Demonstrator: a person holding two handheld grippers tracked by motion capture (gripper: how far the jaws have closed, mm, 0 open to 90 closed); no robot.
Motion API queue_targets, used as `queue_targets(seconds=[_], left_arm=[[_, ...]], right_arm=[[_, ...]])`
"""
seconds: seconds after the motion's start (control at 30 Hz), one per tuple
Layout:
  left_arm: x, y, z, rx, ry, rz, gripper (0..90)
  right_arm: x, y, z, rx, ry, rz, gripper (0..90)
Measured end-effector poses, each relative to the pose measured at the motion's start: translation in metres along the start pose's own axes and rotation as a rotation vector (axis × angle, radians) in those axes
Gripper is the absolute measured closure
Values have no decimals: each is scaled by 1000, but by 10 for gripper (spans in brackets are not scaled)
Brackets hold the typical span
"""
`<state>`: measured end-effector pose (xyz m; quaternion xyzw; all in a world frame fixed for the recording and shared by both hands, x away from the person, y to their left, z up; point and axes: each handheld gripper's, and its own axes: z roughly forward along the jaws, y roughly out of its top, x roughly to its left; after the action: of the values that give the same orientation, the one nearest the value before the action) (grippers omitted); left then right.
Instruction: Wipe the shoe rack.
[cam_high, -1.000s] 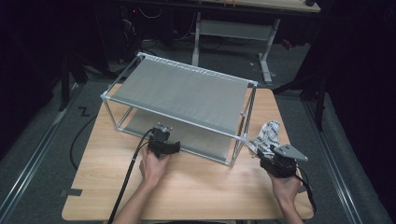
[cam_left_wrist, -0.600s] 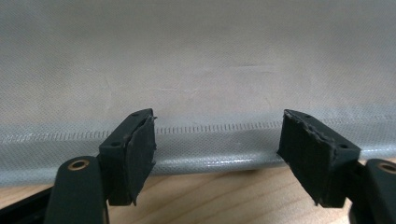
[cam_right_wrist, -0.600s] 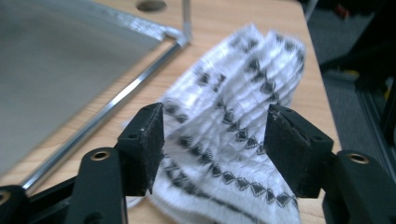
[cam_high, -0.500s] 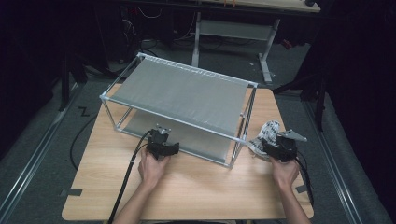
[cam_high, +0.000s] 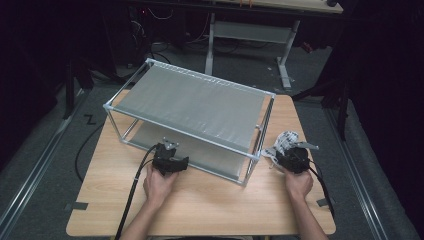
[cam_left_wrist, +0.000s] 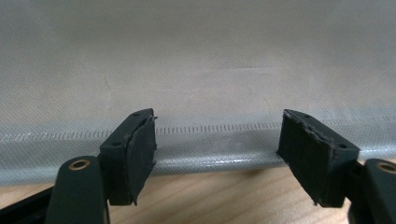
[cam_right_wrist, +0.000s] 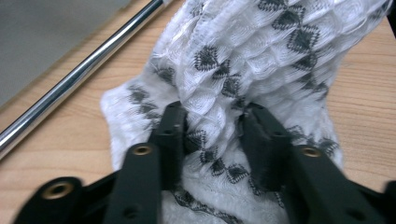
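Note:
A white cloth (cam_right_wrist: 261, 51) with black diamond marks lies bunched on the wooden table (cam_high: 210, 200) at the right, beside the rack's right corner post. My right gripper (cam_right_wrist: 212, 135) is shut on a fold of the cloth (cam_high: 282, 142), and it shows in the high view as the right gripper (cam_high: 294, 157). A metal-framed rack (cam_high: 190, 100) with two grey fabric shelves stands mid-table. My left gripper (cam_high: 170, 159) rests at the rack's front. This left gripper (cam_left_wrist: 217, 149) is open, and nothing is between its pads; it faces the hemmed front edge of the lower shelf (cam_left_wrist: 196, 70).
A shiny frame tube (cam_right_wrist: 79, 70) of the rack runs just left of the cloth. The rack's front right post (cam_high: 252, 160) stands between the two hands. Bare wood stretches along the table's front edge. Dark floor and another table's legs (cam_high: 282, 55) lie beyond.
My right gripper has sunk lower and moved slightly forward with the cloth, which now rests on the table. The left gripper has stayed where it was.

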<state>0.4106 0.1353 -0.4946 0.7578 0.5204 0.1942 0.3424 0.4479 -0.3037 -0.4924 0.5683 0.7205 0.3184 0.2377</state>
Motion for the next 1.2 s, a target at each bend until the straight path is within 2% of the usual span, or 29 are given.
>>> queue_targets(seconds=[0.13, 0.23, 0.33, 0.53, 0.77, 0.93, 0.97, 1.1, 1.17, 1.2], left_arm=[[0, -1, 0, -6, 2, 1, 279], [-1, -3, 1, -28, 1, -6, 279], [-5, -6, 5, -28, 25, 37, 284], [-5, -8, 7, -48, 24, 39, 284], [-5, -9, 7, -52, 24, 37, 285], [-5, -9, 7, -54, 26, 34, 285], [-5, -9, 7, -54, 26, 33, 285], [-5, -9, 7, -55, 27, 31, 286], [-5, -9, 7, -50, 26, 36, 286], [-5, -9, 7, -51, 27, 36, 286]], right_arm=[[2, -1, -3, 2, 17, -33, 734], [3, -1, -7, -1, 35, -54, 772], [5, -1, -14, -23, 63, -67, 780], [15, 2, -34, -44, 85, -143, 785], [37, 1, -58, -51, 161, -238, 785], [57, -7, -58, -24, 227, -291, 783], [61, -9, -57, -13, 247, -286, 782], [68, -16, -47, 16, 254, -301, 763], [71, -18, -43, 27, 264, -293, 711], [72, -18, -40, 32, 267, -290, 641]])
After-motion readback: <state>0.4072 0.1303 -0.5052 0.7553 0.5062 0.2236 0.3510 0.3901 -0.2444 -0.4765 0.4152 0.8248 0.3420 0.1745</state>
